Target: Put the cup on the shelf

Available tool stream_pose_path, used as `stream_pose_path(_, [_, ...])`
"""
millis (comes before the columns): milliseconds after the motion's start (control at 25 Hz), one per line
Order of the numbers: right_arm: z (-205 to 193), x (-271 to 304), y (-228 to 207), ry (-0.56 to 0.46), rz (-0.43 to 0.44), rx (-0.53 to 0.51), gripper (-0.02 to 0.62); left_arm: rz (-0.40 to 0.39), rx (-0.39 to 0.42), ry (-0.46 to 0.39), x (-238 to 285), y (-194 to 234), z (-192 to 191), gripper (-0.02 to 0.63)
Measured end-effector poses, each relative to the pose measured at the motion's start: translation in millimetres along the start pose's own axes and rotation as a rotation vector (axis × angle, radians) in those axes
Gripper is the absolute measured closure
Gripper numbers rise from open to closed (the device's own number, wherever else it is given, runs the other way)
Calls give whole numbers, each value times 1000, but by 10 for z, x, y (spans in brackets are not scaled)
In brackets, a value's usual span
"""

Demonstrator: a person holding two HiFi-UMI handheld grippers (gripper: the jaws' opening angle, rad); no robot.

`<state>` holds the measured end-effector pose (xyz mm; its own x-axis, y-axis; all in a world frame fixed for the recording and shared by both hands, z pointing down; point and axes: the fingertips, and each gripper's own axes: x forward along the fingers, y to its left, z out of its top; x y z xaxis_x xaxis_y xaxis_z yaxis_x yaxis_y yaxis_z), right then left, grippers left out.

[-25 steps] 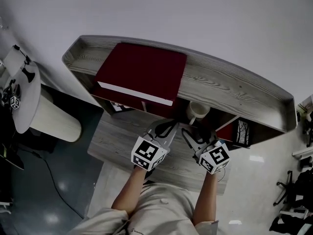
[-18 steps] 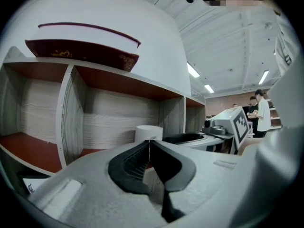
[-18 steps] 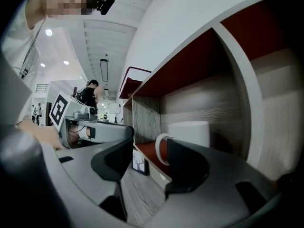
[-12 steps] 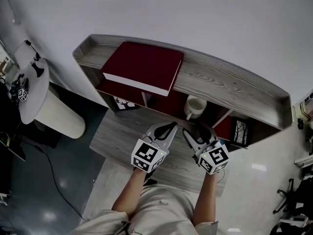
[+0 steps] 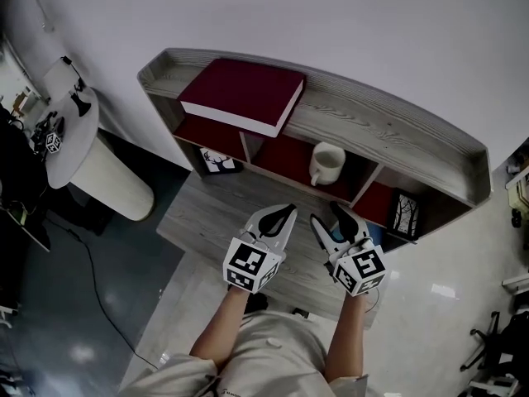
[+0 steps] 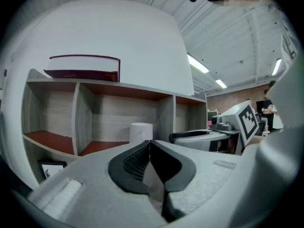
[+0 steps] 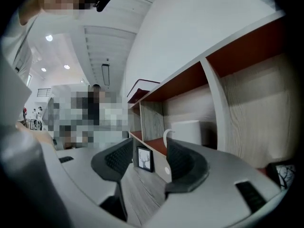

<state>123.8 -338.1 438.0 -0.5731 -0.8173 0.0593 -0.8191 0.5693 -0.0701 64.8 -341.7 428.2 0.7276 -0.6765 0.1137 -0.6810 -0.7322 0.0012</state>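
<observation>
A white cup (image 5: 327, 163) with a handle stands upright in the middle compartment of the wooden shelf (image 5: 388, 135). The cup (image 6: 141, 132) also shows in the left gripper view and, as the cup (image 7: 189, 131), in the right gripper view, behind the right jaw. My left gripper (image 5: 279, 214) hovers over the desk in front of the shelf, shut with nothing in it. My right gripper (image 5: 332, 217) is beside it, open and empty, a short way back from the cup.
A dark red book (image 5: 241, 94) lies on the shelf top. A framed deer picture (image 5: 216, 162) stands under the left compartment, another picture (image 5: 405, 215) in the right one. The grey desk (image 5: 211, 222) lies below the grippers. A round white table (image 5: 73, 139) stands left.
Both grippers have drawn back from the shelf toward me, and the view has shifted so the cup and the shelf compartments show more fully.
</observation>
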Motion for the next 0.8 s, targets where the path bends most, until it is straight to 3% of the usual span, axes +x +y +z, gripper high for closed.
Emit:
stream_pose_path(440, [-75, -470, 100, -50, -73, 51, 374, 106, -23, 5, -419, -348, -164, 595])
stream_pose_path(800, [-82, -714, 115, -32, -144, 23, 380, 79, -18, 3, -510, -563, -182, 595])
